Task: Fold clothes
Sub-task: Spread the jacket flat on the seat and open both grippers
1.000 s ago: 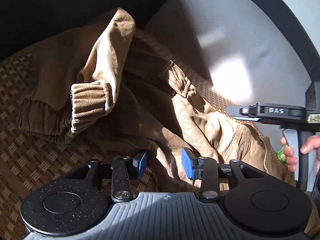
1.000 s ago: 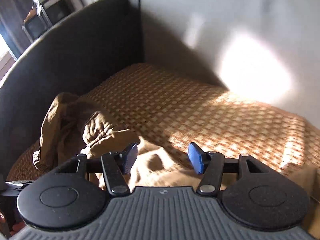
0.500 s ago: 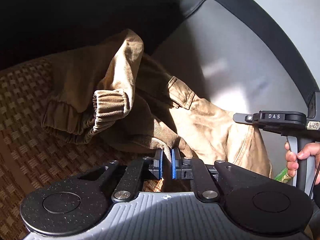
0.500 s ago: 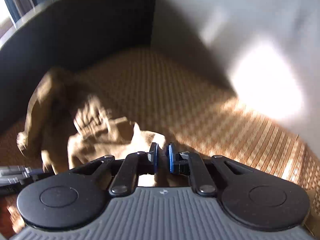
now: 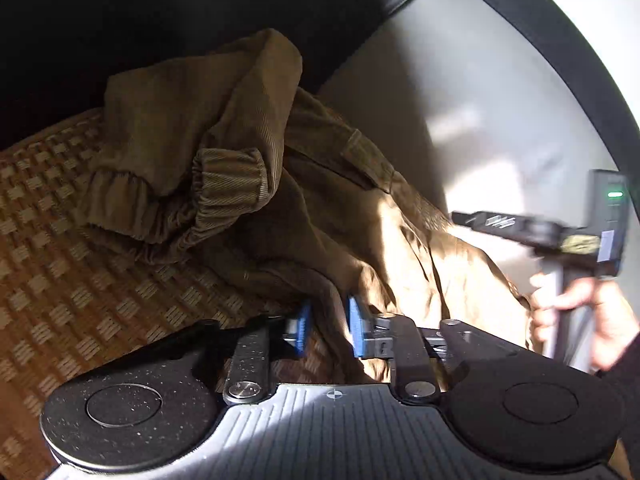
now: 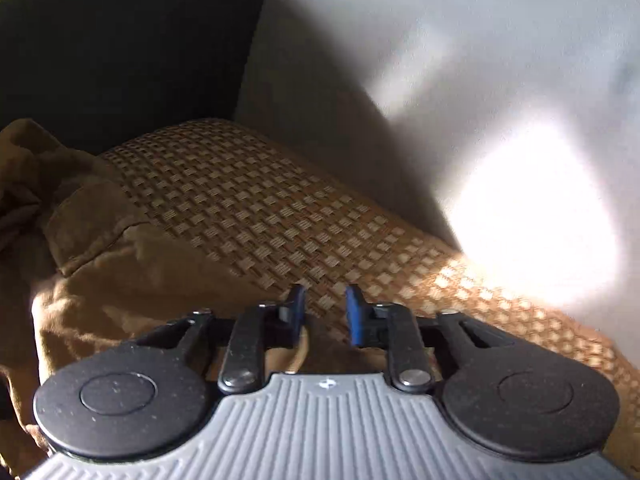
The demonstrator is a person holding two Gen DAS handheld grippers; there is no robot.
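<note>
A brown corduroy garment [image 5: 224, 120] lies crumpled on a woven mat [image 5: 80, 280], one ribbed elastic cuff [image 5: 228, 184] turned up on top. My left gripper [image 5: 326, 330] is partly open, and a fold of the cloth still sits between its blue pads. In the right wrist view the same garment [image 6: 132, 280] spreads at the left. My right gripper [image 6: 323, 314] is partly open at the cloth's edge, with bare mat [image 6: 280, 208] showing between its pads. A person's hand [image 5: 592, 316] holds the right gripper's handle, which is blurred at the right of the left wrist view.
A dark upholstered backrest [image 6: 120, 40] rises behind the mat. A pale grey panel [image 6: 480, 80] with a bright sun patch borders the mat on the right. The mat stretches to the right of the garment with nothing on it.
Both grippers went from wide open to shut on the garment, and now their pads have parted again. The garment has shifted, and the right gripper has moved to the right.
</note>
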